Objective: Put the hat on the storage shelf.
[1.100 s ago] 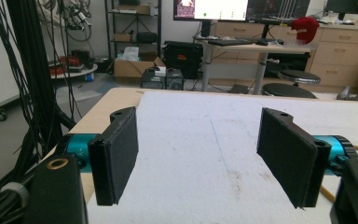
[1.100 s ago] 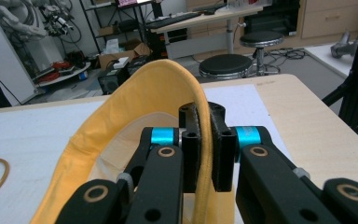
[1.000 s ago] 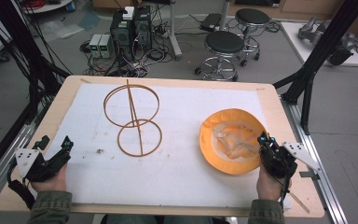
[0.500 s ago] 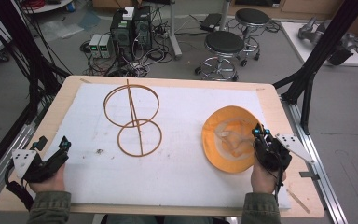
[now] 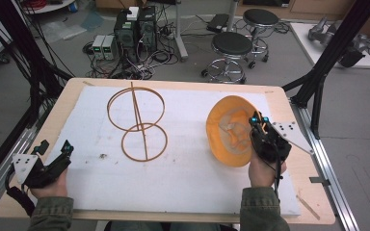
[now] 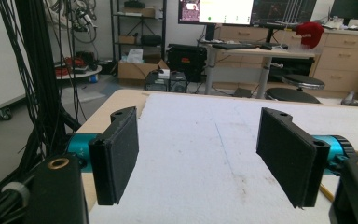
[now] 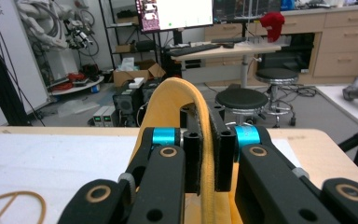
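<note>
An orange bowl (image 5: 229, 130) is tipped up on its edge at the right of the white mat, its inside facing left. My right gripper (image 5: 258, 121) is shut on its rim. In the right gripper view the orange rim (image 7: 186, 100) runs up between the two closed jaws of that gripper (image 7: 208, 154). A wooden two-ring stand (image 5: 137, 120) lies at the mat's left centre. My left gripper (image 5: 55, 149) rests open at the near left corner, with nothing between its pads (image 6: 116, 156).
The white mat (image 5: 183, 168) covers most of the wooden table (image 5: 298, 163). Small crumbs (image 5: 102, 156) lie near the stand. Black frame struts (image 5: 327, 62) stand at the right, stools (image 5: 231, 48) and computer boxes (image 5: 135, 29) sit beyond the far edge.
The right gripper has lifted the bowl's right rim, tipping the bowl from flat to nearly upright. The left gripper has stayed in place.
</note>
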Demonstrator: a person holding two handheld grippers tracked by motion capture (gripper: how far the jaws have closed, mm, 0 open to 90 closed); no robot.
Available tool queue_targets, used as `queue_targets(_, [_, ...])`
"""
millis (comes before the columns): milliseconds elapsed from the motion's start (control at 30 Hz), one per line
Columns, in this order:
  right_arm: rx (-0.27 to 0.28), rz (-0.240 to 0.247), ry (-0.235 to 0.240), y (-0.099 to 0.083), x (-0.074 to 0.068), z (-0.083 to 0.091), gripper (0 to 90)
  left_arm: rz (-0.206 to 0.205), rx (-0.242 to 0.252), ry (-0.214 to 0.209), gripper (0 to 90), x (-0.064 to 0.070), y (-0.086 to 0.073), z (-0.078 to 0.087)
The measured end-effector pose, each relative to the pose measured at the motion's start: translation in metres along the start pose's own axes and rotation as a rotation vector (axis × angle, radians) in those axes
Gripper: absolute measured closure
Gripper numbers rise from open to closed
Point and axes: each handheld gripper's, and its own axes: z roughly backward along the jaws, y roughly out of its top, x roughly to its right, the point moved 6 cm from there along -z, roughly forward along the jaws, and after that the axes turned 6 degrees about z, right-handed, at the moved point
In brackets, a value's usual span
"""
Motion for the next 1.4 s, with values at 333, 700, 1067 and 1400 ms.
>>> queue_targets(333, [0.039,-0.014,0.049,0.024,-0.024,-0.011,85.7,0.008,0.003,-0.001,30.0,-0.001,0.0,0.0])
queue_targets(700, [0.084,0.029,0.05,0.049,-0.041,-0.015,85.7,0.022,0.007,-0.011,30.1,0.0,0.0,-0.001])
queue_targets(1067, [0.219,0.05,0.034,0.077,-0.062,-0.025,85.7,0.025,0.008,-0.018,30.2,0.001,0.0,-0.002])
queue_targets(1400, [0.263,0.064,0.071,0.09,-0.093,-0.038,85.7,0.038,0.013,-0.025,30.2,0.001,0.001,-0.002])
